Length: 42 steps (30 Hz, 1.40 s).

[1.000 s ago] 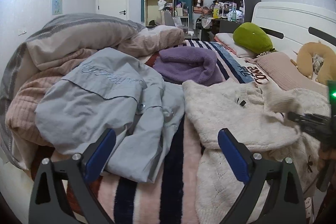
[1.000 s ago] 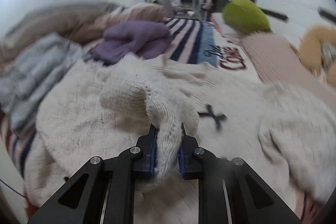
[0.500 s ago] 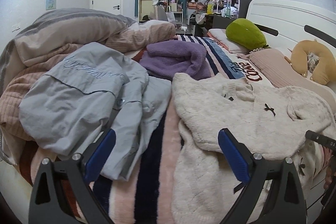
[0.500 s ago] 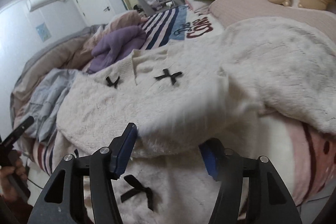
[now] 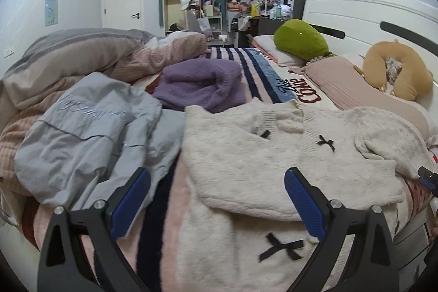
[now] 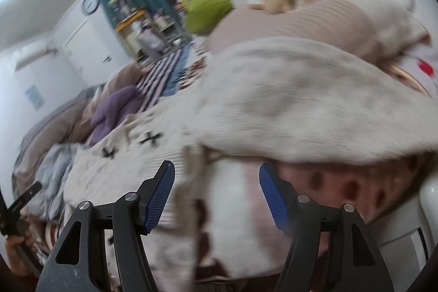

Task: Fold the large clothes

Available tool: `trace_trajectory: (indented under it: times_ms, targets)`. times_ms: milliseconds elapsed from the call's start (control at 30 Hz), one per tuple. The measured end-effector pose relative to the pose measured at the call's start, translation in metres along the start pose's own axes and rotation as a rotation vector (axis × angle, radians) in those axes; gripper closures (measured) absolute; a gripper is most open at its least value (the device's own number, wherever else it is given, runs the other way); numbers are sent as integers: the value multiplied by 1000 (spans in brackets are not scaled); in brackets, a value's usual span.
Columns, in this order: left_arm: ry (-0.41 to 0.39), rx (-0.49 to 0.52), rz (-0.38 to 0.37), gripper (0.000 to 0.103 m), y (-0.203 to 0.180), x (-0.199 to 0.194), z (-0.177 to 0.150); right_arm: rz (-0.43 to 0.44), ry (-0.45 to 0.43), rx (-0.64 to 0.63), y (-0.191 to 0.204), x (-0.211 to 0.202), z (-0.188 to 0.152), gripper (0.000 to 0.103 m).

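A cream knit sweater (image 5: pixel 246 152) with small black bows lies spread on the bed, its right sleeve folded across the chest. My left gripper (image 5: pixel 217 199) is open and empty, hovering just above the sweater's lower hem. My right gripper (image 6: pixel 217 196) is open and empty, low at the bed's right side, with the sweater's (image 6: pixel 301 106) folded sleeve just beyond its fingers. The right wrist view is blurred. The right gripper's tip (image 5: pixel 427 178) shows at the right edge of the left wrist view.
A grey-blue jacket (image 5: pixel 82 133) lies crumpled left of the sweater. A purple garment (image 5: pixel 202 85) sits behind it. A bunched duvet (image 5: pixel 71 56) fills the far left. A green plush (image 5: pixel 301 38), a tan neck pillow (image 5: pixel 397 73) and a pink pillow (image 5: pixel 347 84) lie by the headboard.
My right gripper let go of the sweater sleeve, which now lies folded over the body, and it has swung down to the bed's right side. My left gripper has drifted slightly nearer, still open.
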State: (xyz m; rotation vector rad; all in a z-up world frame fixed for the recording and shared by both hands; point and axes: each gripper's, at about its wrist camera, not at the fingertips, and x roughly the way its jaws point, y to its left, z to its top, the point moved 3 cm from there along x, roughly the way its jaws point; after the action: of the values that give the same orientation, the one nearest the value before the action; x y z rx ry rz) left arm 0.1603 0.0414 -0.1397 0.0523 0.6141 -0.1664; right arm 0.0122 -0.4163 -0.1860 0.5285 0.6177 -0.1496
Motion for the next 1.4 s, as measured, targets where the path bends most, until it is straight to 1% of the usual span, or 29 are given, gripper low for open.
trace_trajectory:
  times_ms: [133,167,200,233,300,367,400,467,500,533,567,633,700,800,867,933,1033,1133,1233,1333,1400]
  targets:
    - [25,18,0,6,-20,4,2,-6,-18,107,-46,-1,-2,40]
    - [31,21,-2,6,-24,4,3,-10,-19,135,-57,-1,-2,38]
    - [35,23,-3,6,-28,5,3,-12,-26,154,-67,-3,-1,32]
    - [38,26,-5,6,-32,6,3,-18,-39,165,-75,-5,-1,31]
    - [38,36,-18,6,-39,6,5,-35,-83,164,-90,-7,4,31]
    - [41,43,-13,6,-46,7,7,-46,-116,174,-102,-8,12,31]
    - [44,48,-12,6,-48,7,8,-37,-126,180,-107,-7,16,31]
    - [40,58,-12,6,-53,7,10,-29,-167,171,-112,-9,27,45]
    - [38,60,-12,6,-54,7,11,-31,-174,161,-112,-10,32,66]
    - [36,61,-12,6,-55,7,13,-53,-185,137,-110,-10,39,87]
    - [34,58,-12,6,-56,7,15,-62,-194,123,-107,-10,44,93]
    - [24,54,-16,6,-57,5,18,-45,-222,98,-97,-10,55,96]
    - [13,51,-15,6,-58,3,22,-23,-261,54,-81,-12,71,97]
    - [-4,55,1,6,-58,0,27,49,-317,-10,-48,-16,93,98]
    - [-17,50,13,6,-55,-3,29,95,-345,-77,-18,-19,106,98]
    - [-26,39,16,6,-50,-5,31,159,-364,-146,13,-20,119,98]
    - [-38,19,19,6,-39,-11,32,249,-364,-247,63,-21,122,98]
    - [-55,-8,35,6,-20,-18,29,339,-318,-344,117,-12,116,98]
    - [-71,-26,50,6,-2,-25,24,408,-236,-418,164,4,98,98]
    - [-77,-43,50,2,21,-30,14,434,-113,-499,207,34,66,98]
    - [-79,-42,49,2,32,-32,8,450,8,-536,232,64,37,97]
